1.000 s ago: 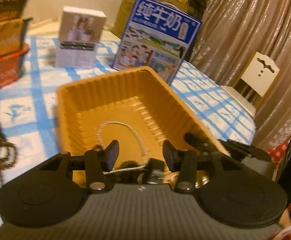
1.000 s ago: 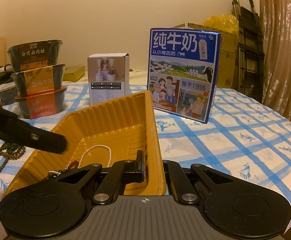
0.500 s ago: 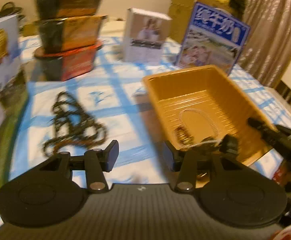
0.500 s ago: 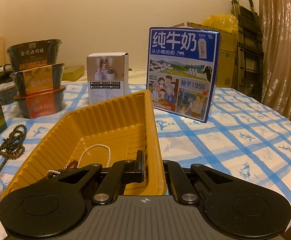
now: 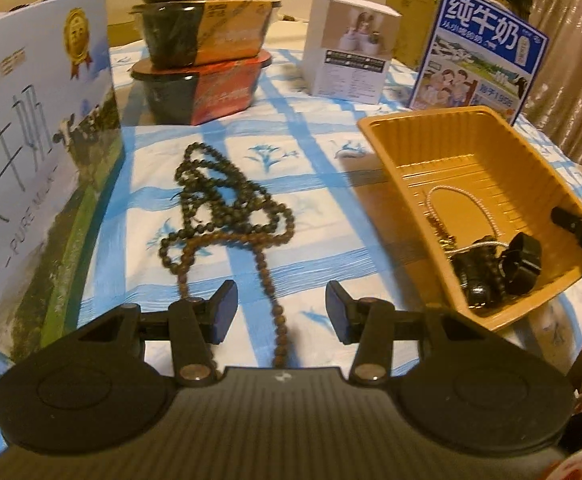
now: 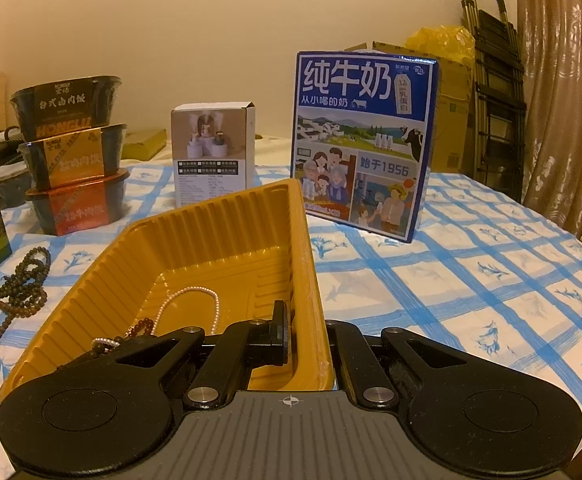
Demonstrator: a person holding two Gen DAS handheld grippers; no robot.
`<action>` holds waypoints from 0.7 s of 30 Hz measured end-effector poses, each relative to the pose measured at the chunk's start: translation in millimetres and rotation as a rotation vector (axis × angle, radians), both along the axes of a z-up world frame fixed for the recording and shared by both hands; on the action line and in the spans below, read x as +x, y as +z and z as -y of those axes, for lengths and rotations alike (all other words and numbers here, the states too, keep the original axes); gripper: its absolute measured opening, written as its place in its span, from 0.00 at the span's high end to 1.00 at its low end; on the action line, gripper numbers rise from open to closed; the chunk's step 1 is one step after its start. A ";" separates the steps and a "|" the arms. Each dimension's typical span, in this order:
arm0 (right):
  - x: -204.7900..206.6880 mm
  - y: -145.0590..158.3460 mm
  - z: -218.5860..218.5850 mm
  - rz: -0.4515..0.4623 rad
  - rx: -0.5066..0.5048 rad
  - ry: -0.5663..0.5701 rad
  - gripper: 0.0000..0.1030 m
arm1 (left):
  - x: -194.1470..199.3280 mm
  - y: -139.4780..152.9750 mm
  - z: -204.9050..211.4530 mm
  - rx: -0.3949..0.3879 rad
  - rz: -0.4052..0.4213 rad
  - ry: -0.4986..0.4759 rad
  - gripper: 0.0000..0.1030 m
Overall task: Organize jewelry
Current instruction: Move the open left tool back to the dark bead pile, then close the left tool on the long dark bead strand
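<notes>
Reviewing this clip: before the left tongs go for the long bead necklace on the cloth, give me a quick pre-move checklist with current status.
1. Left tongs open and empty: ok.
2. Bead necklace lies on the tablecloth, outside the tray, one strand running between the open fingers: ok.
3. Right tongs shut on the yellow tray wall, steadying it: ok.
4. Tray has room; the pearl strand and dark pieces sit at the near end: ok.
5. Necklace free of knots: cannot tell, the loops overlap.
6. Milk box stands close beside the necklace, a possible snag: not ok.

Checked tablecloth [image 5: 303,216]: bead strand [image 5: 227,208], tray [image 5: 407,168], 2 milk boxes [image 6: 363,140] (upright), stacked bowls [image 5: 203,80].
</notes>
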State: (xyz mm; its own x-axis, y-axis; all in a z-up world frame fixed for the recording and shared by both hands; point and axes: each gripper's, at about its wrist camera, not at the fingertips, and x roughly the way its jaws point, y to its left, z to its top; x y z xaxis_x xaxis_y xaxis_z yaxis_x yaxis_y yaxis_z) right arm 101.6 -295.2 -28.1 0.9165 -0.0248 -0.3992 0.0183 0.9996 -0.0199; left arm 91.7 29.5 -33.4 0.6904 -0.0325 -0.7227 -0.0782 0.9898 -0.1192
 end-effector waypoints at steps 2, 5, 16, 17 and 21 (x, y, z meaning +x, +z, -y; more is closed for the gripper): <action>0.0 -0.1 0.2 -0.001 0.001 0.000 0.96 | -0.4 -1.3 -2.3 0.001 -0.006 0.009 0.57; -0.1 -0.1 0.1 0.000 0.001 0.000 0.96 | 0.2 -2.6 -4.0 0.013 -0.009 0.017 0.57; 0.1 -0.3 0.0 0.000 0.002 0.002 0.96 | 7.1 -15.3 -16.1 0.066 -0.048 0.066 0.58; 0.4 -0.5 -0.1 0.001 0.003 0.004 0.96 | 7.6 -16.9 -17.8 0.074 -0.051 0.072 0.58; 0.8 -1.0 -0.4 0.000 0.003 0.003 0.96 | 10.7 -23.0 -23.9 0.095 -0.061 0.090 0.58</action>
State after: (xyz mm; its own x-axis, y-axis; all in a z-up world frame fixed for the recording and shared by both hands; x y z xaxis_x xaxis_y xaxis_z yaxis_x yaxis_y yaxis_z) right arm 102.4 -294.8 -29.2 0.9165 -0.0205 -0.3995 0.0150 0.9997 -0.0167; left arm 102.4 53.4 -56.4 0.6418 0.0983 -0.7605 -0.1715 0.9850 -0.0175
